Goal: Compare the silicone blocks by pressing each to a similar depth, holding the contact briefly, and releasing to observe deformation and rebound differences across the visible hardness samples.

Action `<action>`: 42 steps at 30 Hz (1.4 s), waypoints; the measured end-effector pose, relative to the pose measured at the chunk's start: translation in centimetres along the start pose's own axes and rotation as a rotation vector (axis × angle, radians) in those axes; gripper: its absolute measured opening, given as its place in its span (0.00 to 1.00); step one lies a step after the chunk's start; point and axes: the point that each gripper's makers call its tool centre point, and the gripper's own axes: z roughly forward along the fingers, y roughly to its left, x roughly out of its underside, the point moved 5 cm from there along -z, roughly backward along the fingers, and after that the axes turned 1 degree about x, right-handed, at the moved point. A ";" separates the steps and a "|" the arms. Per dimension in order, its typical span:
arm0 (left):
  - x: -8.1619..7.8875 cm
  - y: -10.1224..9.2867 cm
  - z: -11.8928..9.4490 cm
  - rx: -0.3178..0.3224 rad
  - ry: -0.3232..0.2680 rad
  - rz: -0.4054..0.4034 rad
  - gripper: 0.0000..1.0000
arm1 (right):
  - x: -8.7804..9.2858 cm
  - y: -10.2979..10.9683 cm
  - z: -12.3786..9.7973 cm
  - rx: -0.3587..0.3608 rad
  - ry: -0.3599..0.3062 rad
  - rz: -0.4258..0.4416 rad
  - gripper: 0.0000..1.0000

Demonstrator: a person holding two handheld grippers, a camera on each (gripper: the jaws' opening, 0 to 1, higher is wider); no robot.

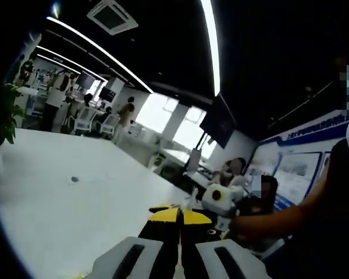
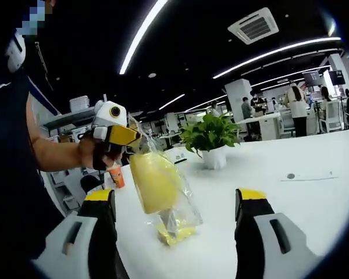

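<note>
Right gripper view: the right gripper had its jaws spread wide, grey bodies with black fingers and yellow tips rising from the bottom edge, nothing between them. Centre frame, a clear crinkled plastic bag hung down to the white table. Inside it sat a smooth, pale yellow silicone block, roughly cylindrical, and a smaller yellow piece lay bunched in the bag's bottom corner. The bag's lower end rested on or just above the tabletop; contact couldn't be confirmed. The left gripper came in from centre left, white housing with a yellow jaw, held by a person's hand, and it pinched the top of the bag. Just behind it, an orange cup. Further back on the table, a leafy green plant in a white pot.

Left gripper view: the left gripper showed its jaws pressed together at bottom centre, black with yellow tips meeting in a point. The bag itself couldn't be made out between them here. The glossy white table filled the lower left. The right gripper, a rounded white housing, sat just right of the tips, at the end of a person's bare forearm.
</note>
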 end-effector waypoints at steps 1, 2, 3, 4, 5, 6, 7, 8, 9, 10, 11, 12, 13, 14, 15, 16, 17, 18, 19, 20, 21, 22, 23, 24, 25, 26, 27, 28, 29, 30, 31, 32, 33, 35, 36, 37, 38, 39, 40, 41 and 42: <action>0.0 -0.1 -0.1 0.001 -0.003 -0.001 0.00 | 0.1 0.2 0.2 -0.007 0.002 -0.007 0.75; -0.1 -0.2 -0.2 0.002 -0.008 -0.004 0.00 | 0.1 0.4 0.3 -0.016 -0.002 -0.014 0.73; -0.1 -0.2 -0.3 0.001 -0.012 -0.007 0.00 | 0.0 0.5 0.5 -0.021 -0.007 -0.016 0.71; -0.2 -0.2 -0.5 0.003 -0.017 -0.012 0.00 | -0.1 0.6 0.6 -0.030 -0.012 -0.013 0.70; -0.2 -0.2 -0.6 0.003 -0.021 -0.013 0.00 | -0.1 0.7 0.8 -0.039 -0.017 -0.004 0.70; -0.3 -0.3 -0.7 0.004 -0.026 -0.018 0.00 | -0.2 0.8 0.9 -0.048 -0.023 0.003 0.69; -0.3 -0.4 -0.7 0.009 -0.029 -0.021 0.00 | -0.3 0.9 1.0 -0.051 -0.029 0.004 0.67; -0.4 -0.4 -0.7 0.011 -0.032 -0.024 0.00 | -0.4 1.0 1.2 -0.059 -0.035 0.009 0.66; -0.4 -0.5 -0.8 0.014 -0.036 -0.025 0.00 | -0.5 1.0 1.3 -0.062 -0.040 0.011 0.64; -0.5 -0.6 -0.8 0.016 -0.037 -0.025 0.00 | -0.5 1.1 1.5 -0.068 -0.047 0.012 0.62; -0.4 -0.6 -0.8 0.019 -0.035 -0.027 0.00 | -0.5 1.1 1.6 -0.075 -0.050 0.015 0.61; -0.4 -0.6 -0.8 0.018 -0.034 -0.028 0.00 | -0.4 1.1 1.7 -0.076 -0.051 0.020 0.59; -0.3 -0.7 -0.8 0.020 -0.030 -0.029 0.00 | -0.4 1.1 1.9 -0.082 -0.057 0.030 0.58; -0.2 -0.7 -0.8 0.021 -0.029 -0.028 0.00 | -0.4 1.2 2.0 -0.085 -0.060 0.034 0.57; -0.1 -0.7 -0.8 0.020 -0.028 -0.028 0.00 | -0.4 1.3 2.1 -0.090 -0.062 0.037 0.56; -0.1 -0.8 -0.8 0.020 -0.028 -0.031 0.00 | -0.4 1.4 2.2 -0.096 -0.063 0.037 0.55; -0.1 -0.8 -0.8 0.022 -0.028 -0.031 0.00 | -0.4 1.5 2.3 -0.100 -0.062 0.038 0.53; -0.1 -0.8 -0.8 0.022 -0.030 -0.032 0.00 | -0.4 1.6 2.3 -0.106 -0.060 0.043 0.51; 0.0 -0.8 -0.8 0.023 -0.031 -0.033 0.00 | -0.4 1.7 2.4 -0.118 -0.056 0.059 0.49; -0.1 -0.7 -0.8 0.023 -0.031 -0.034 0.00 | -0.4 1.7 2.4 -0.121 -0.056 0.065 0.47; -0.1 -0.7 -0.8 0.023 -0.031 -0.034 0.00 | -0.5 1.9 2.4 -0.122 -0.061 0.059 0.44; 0.0 -0.7 -0.8 0.022 -0.031 -0.034 0.00 | -0.5 1.9 2.4 -0.123 -0.062 0.058 0.42; -0.1 -0.6 -0.8 0.021 -0.035 -0.035 0.00 | -0.5 2.0 2.4 -0.123 -0.061 0.065 0.41; -0.1 -0.6 -0.8 0.023 -0.036 -0.040 0.00 | -0.6 2.0 2.4 -0.126 -0.063 0.068 0.39; -0.2 -0.7 -0.8 0.025 -0.038 -0.041 0.00 | -0.5 2.0 2.4 -0.129 -0.060 0.067 0.38; -0.2 -0.6 -0.8 0.027 -0.039 -0.045 0.00 | -0.4 2.0 2.5 -0.130 -0.052 0.061 0.37; -0.2 -0.6 -0.7 0.028 -0.039 -0.054 0.00 | -0.3 2.0 2.4 -0.132 -0.048 0.059 0.36; -0.2 -0.5 -0.7 0.026 -0.042 -0.060 0.00 | -0.3 2.0 2.4 -0.134 -0.049 0.058 0.35; -0.2 -0.5 -0.7 0.028 -0.046 -0.063 0.00 | -0.3 2.2 2.3 -0.136 -0.051 0.057 0.33; -0.2 -0.5 -0.7 0.030 -0.049 -0.066 0.00 | -0.4 2.2 2.3 -0.139 -0.052 0.058 0.31; -0.2 -0.6 -0.7 0.030 -0.051 -0.066 0.00 | -0.4 2.3 2.2 -0.145 -0.053 0.058 0.30; -0.2 -0.6 -0.7 0.030 -0.052 -0.066 0.00 | -0.4 2.3 2.2 -0.145 -0.052 0.058 0.29; -0.2 -0.6 -0.7 0.030 -0.051 -0.066 0.00 | -0.3 2.3 2.1 -0.145 -0.052 0.057 0.29; -0.2 -0.6 -0.7 0.029 -0.049 -0.064 0.00 | -0.3 2.3 2.1 -0.143 -0.048 0.053 0.28; -0.2 -0.6 -0.7 0.029 -0.048 -0.066 0.00 | -0.3 2.4 2.2 -0.142 -0.044 0.050 0.27; -0.1 -0.6 -0.8 0.028 -0.047 -0.066 0.00 | -0.3 2.4 2.1 -0.138 -0.040 0.044 0.27; -0.1 -0.5 -0.8 0.026 -0.046 -0.068 0.00 | -0.3 2.4 2.2 -0.137 -0.036 0.038 0.26; -0.1 -0.5 -0.9 0.025 -0.046 -0.077 0.00 | -0.3 2.5 2.2 -0.140 -0.033 0.039 0.26; -0.1 -0.4 -1.0 0.024 -0.050 -0.082 0.00 | -0.4 2.7 2.2 -0.145 -0.030 0.042 0.25; -0.2 -0.4 -1.0 0.025 -0.053 -0.089 0.00 | -0.4 2.7 2.2 -0.147 -0.029 0.039 0.23; -0.2 -0.4 -1.1 0.024 -0.056 -0.092 0.00 | -0.4 2.8 2.2 -0.150 -0.027 0.039 0.23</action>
